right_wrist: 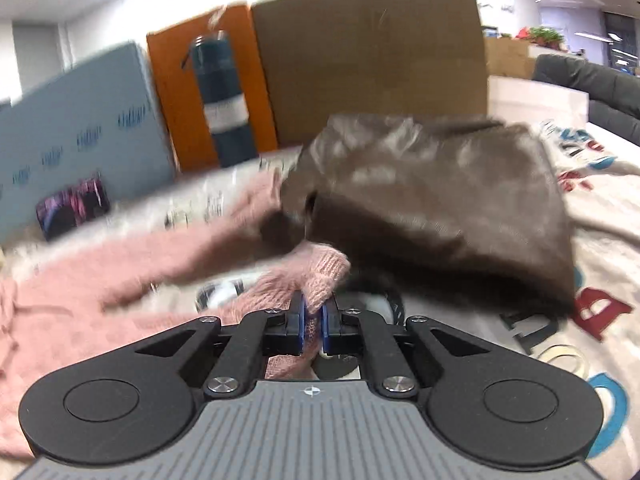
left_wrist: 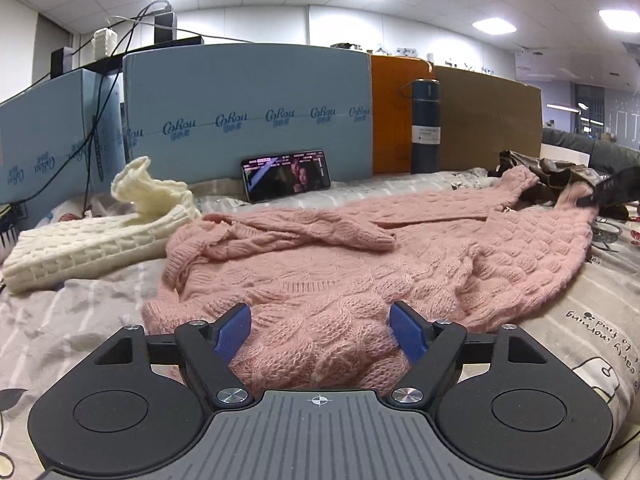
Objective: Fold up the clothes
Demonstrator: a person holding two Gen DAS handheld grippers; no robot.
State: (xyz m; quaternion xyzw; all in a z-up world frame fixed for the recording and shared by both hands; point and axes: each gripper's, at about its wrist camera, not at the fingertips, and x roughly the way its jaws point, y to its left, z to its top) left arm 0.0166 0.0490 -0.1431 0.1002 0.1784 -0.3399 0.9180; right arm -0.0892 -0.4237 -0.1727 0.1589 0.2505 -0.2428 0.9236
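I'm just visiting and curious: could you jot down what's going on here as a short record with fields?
Surface: bed sheet with stripes and cartoon prints
Main garment: pink sweater, spread out and rumpled
Left gripper: open over the sweater's near edge
Right gripper: shut on a pink sweater cuff
Other clothes: cream knit, brown garment
Background: phone, dark bottle

The right gripper (right_wrist: 313, 320) is pinching a fold of the pink sweater (right_wrist: 120, 280), its blue pads (right_wrist: 298, 328) pressing the knit. Just beyond, a brown garment (right_wrist: 440, 200) is lying, possibly leather, though blur is smearing it. A dark bottle (right_wrist: 222, 100) is standing behind.
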